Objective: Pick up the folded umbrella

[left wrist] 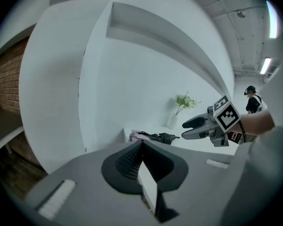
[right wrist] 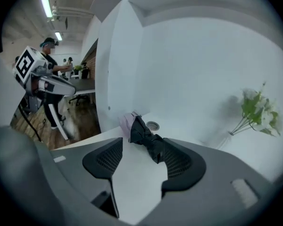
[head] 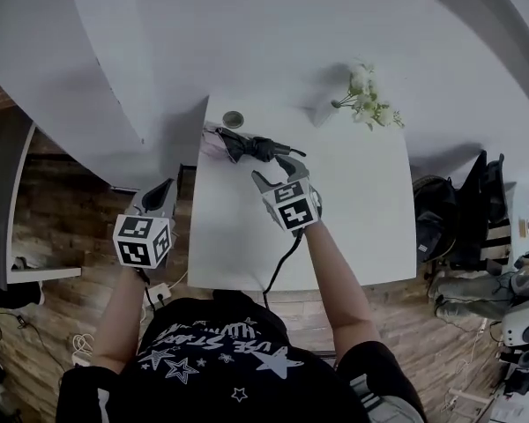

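The folded umbrella [head: 247, 146], black with a pale pink part at its far end, lies on the white table [head: 353, 227] near the back left corner. My right gripper [head: 275, 173] is over the table just short of it, jaws open. In the right gripper view the umbrella [right wrist: 144, 134] has its near black end beside the right-hand pad [right wrist: 179, 161], and neither pad presses on it. My left gripper [head: 163, 190] hangs off the table's left side, over the floor, with its pads together and nothing in them. The left gripper view shows the umbrella [left wrist: 158, 137] and the right gripper [left wrist: 189, 128] ahead.
A white vase [head: 326, 113] with pale flowers [head: 368, 102] stands at the table's back right. A small round disc [head: 234, 118] lies behind the umbrella. A curved white wall runs behind and to the left. Dark bags and a chair [head: 458, 210] are right of the table.
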The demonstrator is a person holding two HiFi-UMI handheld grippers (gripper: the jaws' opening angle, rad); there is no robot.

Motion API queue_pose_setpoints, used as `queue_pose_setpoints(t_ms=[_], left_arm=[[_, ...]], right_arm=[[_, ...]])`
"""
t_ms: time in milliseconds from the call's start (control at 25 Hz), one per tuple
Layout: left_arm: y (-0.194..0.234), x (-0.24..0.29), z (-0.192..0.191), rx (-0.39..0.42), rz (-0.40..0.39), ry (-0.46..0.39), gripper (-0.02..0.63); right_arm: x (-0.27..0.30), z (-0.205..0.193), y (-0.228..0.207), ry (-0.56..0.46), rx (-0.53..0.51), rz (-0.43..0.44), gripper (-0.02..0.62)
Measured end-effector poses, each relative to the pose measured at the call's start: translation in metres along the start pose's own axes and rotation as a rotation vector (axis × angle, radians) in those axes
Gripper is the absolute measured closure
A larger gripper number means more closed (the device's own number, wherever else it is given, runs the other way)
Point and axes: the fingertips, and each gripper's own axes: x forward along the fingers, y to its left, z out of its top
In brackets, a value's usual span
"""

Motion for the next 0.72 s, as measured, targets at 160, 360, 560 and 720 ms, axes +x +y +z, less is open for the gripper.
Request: queue_pose_setpoints(t_ms=[160,360,560,720], left_arm=[[0.006,0.012,-0.002,-0.011,0.032,0.017,0.603],[0.016,0.028,-0.004,-0.025,0.07,0.039,0.603],[0.022,0.045,-0.01,-0.034,0.093,0.068,0.603],[0.025,0.055,-0.016,-0.042,0.098,0.087,0.603]], right_arm=[[0.028,-0.003,-0.008,0.058,-0.166,0.093,0.259],[0.065,-0.008,-0.019,0.141,-0.31,0.189,0.275],[0.098,-0.02,-0.019,0.228,-0.408,0.279,0.239],[0.122,-0.027,-0.014,0.277,-0.431,0.342,0.229]])
